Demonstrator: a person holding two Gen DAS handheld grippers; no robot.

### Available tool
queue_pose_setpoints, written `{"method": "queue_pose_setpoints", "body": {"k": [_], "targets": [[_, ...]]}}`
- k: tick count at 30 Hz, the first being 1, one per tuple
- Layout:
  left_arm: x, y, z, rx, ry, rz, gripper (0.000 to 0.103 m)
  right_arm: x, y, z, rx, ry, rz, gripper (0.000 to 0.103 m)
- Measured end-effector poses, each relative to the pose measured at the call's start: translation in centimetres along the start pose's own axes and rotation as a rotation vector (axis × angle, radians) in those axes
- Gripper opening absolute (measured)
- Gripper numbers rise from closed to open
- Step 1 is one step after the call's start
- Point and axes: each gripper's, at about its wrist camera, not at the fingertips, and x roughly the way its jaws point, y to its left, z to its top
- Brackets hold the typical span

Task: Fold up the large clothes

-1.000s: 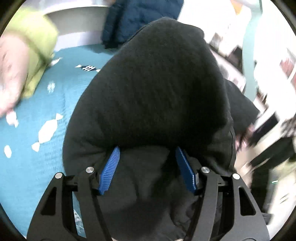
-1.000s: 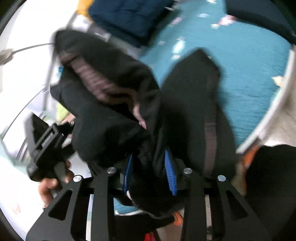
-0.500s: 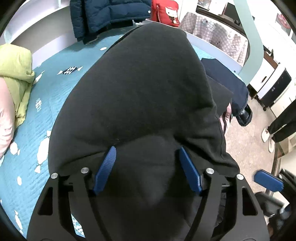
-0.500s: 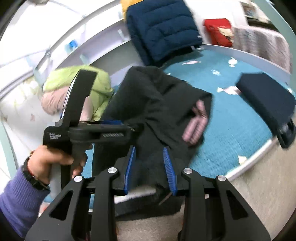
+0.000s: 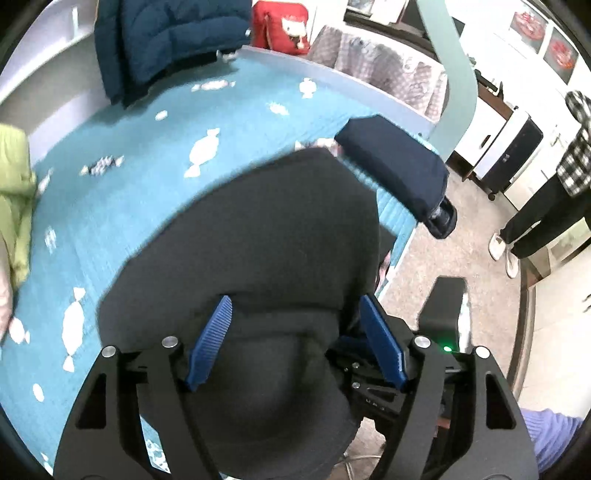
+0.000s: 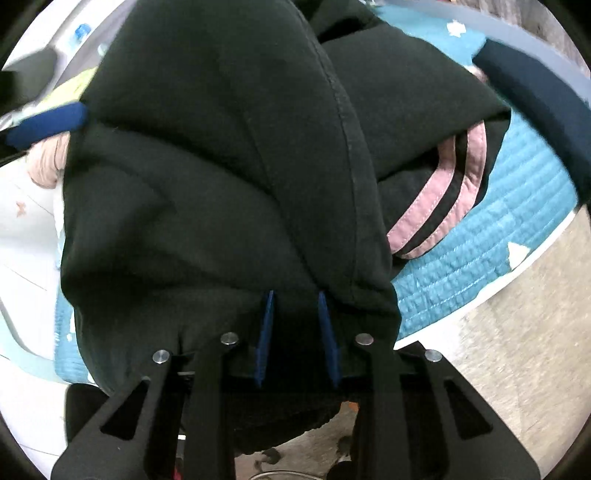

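A black garment (image 5: 266, 229) with pink stripes (image 6: 443, 184) is bunched over the near edge of the teal bed cover (image 5: 147, 155). It lies between the pads of my left gripper (image 5: 295, 301), whose jaws are opening; a gap shows beside the right pad. In the right wrist view the black garment (image 6: 221, 147) drapes over my right gripper (image 6: 295, 293). Those jaws are closing with black cloth pinched between the pads, and the fingertips are hidden under a fold. My right gripper's body (image 5: 443, 314) sits just right of the left one.
A folded navy garment (image 5: 395, 166) lies at the bed's right edge. A navy puffer jacket (image 5: 162, 44) and red cushion (image 5: 280, 26) are at the back, a green garment (image 5: 14, 192) at the left. A person's legs (image 5: 546, 206) stand on the floor at right.
The black garment has come down toward the bed, uncovering more teal cover. My left jaws have widened. My right gripper has moved in close to the garment, which now fills its view, and its jaws have narrowed.
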Motion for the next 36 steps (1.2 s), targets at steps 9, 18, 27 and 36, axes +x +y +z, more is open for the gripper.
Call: {"method": "queue_pose_setpoints", "body": {"k": [9,18,27,36], "targets": [[5.2,2.0,3.3,-0.007,0.106,0.092,0.086,0.7,0.4,0.2,0.009,-0.001,0.023,0.023],[10.2,1.4,3.7,0.074,0.231,0.191,0.088,1.3,-0.2,0.3,0.032,0.016,0.038,0.023],[11.8,1.2,3.1,0.118,0.243,0.244,0.089,1.8,-1.2,0.3,0.05,0.016,0.054,0.023],[11.9,0.9,3.0,0.122,0.233,0.251,0.089,1.7,-1.7,0.3,0.057,0.015,0.052,0.023]]}}
